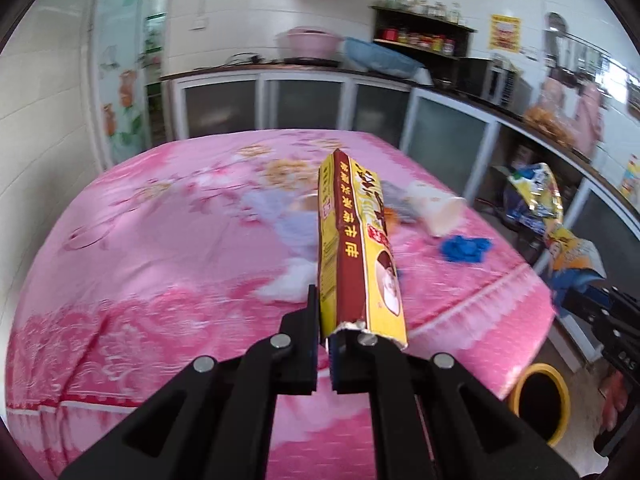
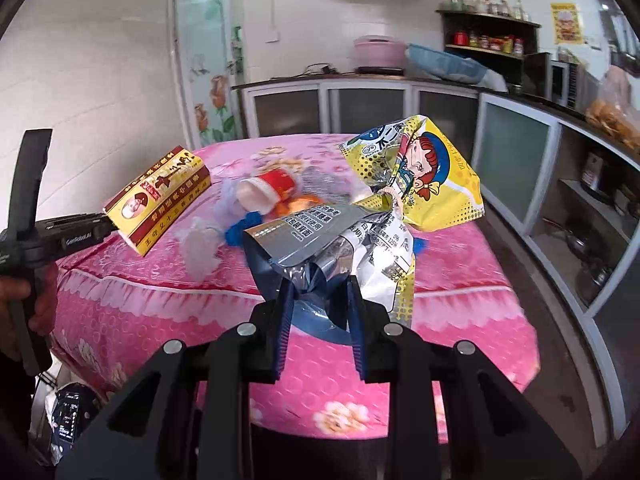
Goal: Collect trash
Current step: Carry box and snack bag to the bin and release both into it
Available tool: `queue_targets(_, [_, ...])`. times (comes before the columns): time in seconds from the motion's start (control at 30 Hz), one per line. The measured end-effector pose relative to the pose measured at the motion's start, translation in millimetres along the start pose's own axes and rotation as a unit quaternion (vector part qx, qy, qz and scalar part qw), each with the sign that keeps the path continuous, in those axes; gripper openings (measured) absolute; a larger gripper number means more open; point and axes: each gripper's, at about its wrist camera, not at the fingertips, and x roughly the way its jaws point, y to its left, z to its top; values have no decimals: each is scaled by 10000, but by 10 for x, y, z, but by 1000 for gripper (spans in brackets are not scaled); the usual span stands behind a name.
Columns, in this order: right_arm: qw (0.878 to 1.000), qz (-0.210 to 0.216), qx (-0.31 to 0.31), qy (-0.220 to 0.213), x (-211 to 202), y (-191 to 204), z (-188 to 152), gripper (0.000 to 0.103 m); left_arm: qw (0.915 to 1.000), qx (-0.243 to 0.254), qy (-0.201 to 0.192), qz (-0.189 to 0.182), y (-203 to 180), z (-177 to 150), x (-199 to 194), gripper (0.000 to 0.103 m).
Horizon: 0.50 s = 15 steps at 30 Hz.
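My left gripper (image 1: 326, 320) is shut on the torn end of a long yellow and maroon carton (image 1: 356, 240), held above the pink-clothed table (image 1: 160, 240). The right wrist view shows that carton (image 2: 160, 196) sticking out of the left gripper (image 2: 100, 224) at the left. My right gripper (image 2: 320, 292) is shut on a crumpled yellow and silver snack bag (image 2: 400, 200), lifted over the table (image 2: 320, 380); the bag (image 1: 536, 196) hangs at the right in the left wrist view. On the cloth lie a tipped paper cup (image 2: 268, 192), a blue glove (image 1: 464, 248) and clear plastic wrap (image 2: 198, 252).
A yellow-rimmed bin (image 1: 540, 400) stands on the floor off the table's near right corner. Counters with glass-door cabinets (image 2: 516, 160) run along the back and right walls. A person's hand (image 2: 24, 292) grips the left tool's handle. A phone (image 2: 70, 420) lies low at the left.
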Motion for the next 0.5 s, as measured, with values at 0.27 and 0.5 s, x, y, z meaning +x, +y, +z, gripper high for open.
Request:
queue_targets(0.27, [9960, -745, 483, -82, -426, -590, -209, 25, 9946, 619, 54, -832, -851, 24, 115, 3])
queue_targets(0.5, [9847, -1469, 929, -100, -800, -1131, -495, 25, 9822, 1165, 169, -1463, -1584, -46, 219, 3])
